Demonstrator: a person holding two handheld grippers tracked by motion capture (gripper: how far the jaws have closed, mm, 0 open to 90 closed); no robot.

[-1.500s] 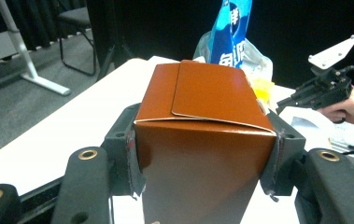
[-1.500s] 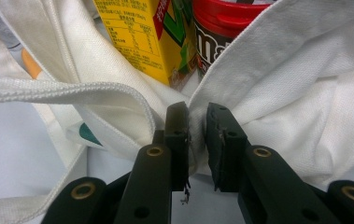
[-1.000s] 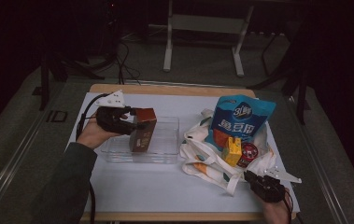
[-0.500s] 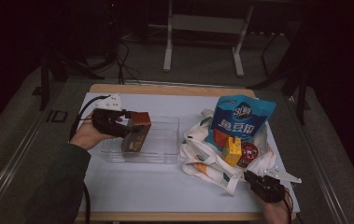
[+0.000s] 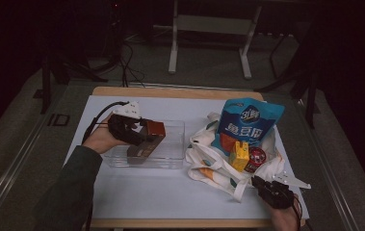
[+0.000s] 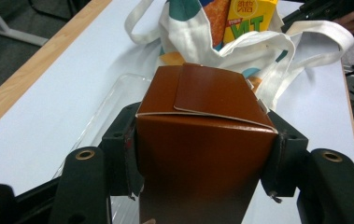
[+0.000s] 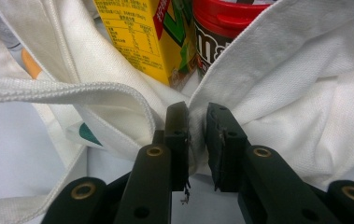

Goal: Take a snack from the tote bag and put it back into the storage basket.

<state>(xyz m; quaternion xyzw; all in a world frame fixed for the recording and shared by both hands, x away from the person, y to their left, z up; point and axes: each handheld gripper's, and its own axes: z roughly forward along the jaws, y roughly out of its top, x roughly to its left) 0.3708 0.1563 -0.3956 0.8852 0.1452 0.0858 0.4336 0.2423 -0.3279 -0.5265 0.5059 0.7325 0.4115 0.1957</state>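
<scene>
My left gripper [image 5: 139, 134], clamped on the brown box [image 5: 146, 140], has sunk into the clear tray [image 5: 175, 144], ready for release, while my right gripper [image 7: 197, 140] pinches the tote bag [image 7: 305, 93] beside that tray.

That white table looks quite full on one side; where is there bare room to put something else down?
The white table is bare along its near edge, between the clear tray and the person's side, and along the far strip behind the tray. The right side is crowded: the cloth bag sprawls there with a blue snack packet, a yellow carton and a red-lidded jar.
</scene>
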